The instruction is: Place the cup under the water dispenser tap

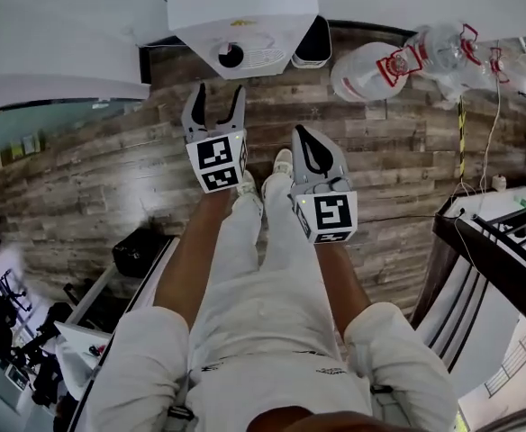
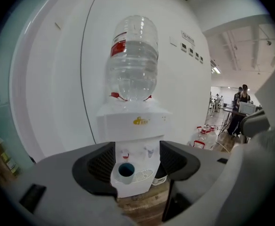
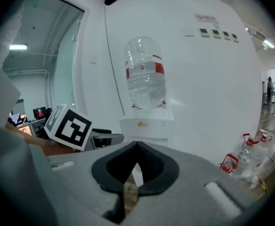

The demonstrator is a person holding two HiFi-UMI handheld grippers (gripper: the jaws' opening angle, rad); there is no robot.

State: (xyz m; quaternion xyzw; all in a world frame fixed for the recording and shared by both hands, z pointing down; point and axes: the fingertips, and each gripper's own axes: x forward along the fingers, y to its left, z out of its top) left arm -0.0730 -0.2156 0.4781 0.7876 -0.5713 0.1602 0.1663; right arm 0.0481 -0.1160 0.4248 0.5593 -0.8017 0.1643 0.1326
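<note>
A white water dispenser with a clear bottle on top stands against the wall. A dark cup sits on its drip tray, below the taps, and also shows as a blue-rimmed cup in the left gripper view. My left gripper hangs well back from the dispenser, its jaws open and empty; seen from its own camera, the left gripper frames the cup from a distance. My right gripper is beside it, shut on nothing, its tips meeting at the right gripper.
Spare water bottles lie on the wooden floor right of the dispenser. A black bin stands at the dispenser's right side. A black box is at the left, a dark table at the right. The person's legs fill the lower middle.
</note>
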